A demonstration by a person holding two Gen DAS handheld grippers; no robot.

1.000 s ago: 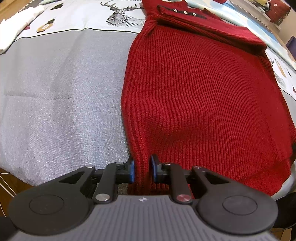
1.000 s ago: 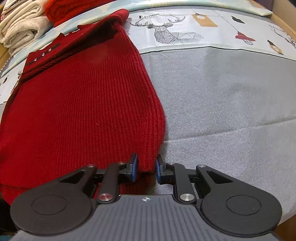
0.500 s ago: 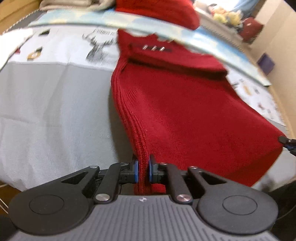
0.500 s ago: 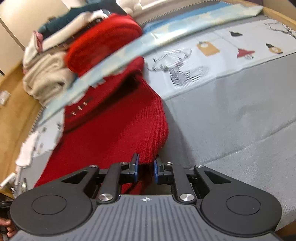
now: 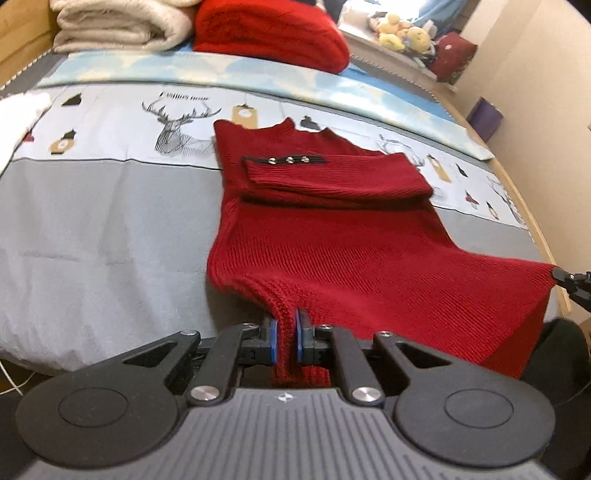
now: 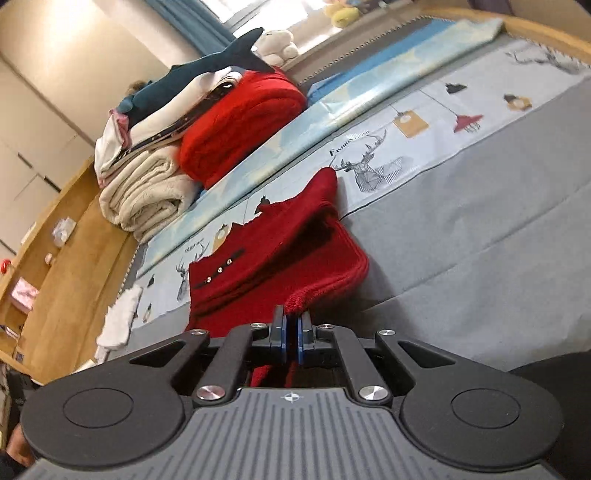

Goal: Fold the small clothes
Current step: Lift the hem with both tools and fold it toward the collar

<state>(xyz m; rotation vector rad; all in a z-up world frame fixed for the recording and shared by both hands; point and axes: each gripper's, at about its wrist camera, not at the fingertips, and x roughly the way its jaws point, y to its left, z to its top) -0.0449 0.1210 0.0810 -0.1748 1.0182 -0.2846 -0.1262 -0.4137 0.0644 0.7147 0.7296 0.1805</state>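
A dark red knit sweater (image 5: 354, 258) lies on the bed, its sleeve with three metal studs (image 5: 290, 160) folded across the chest. My left gripper (image 5: 283, 328) is shut on the near left corner of the hem, which is lifted off the bedspread. The opposite hem corner is pulled up at the right edge, where the tip of the other gripper (image 5: 569, 280) shows. In the right wrist view the sweater (image 6: 273, 266) bunches up and my right gripper (image 6: 291, 325) is shut on its hem edge.
The bed carries a grey bedspread (image 5: 92, 229) with a deer-print band (image 5: 177, 122). At the head lie a folded red blanket (image 5: 269, 33), beige towels (image 5: 122, 22) and a plush shark (image 6: 207, 70). A white cloth (image 6: 118, 321) lies by the wooden bed frame (image 6: 70, 266).
Both grippers have closed on the hem corners and risen, lifting the sweater's lower edge off the bed. The right view has tilted and now takes in the pile at the head of the bed.
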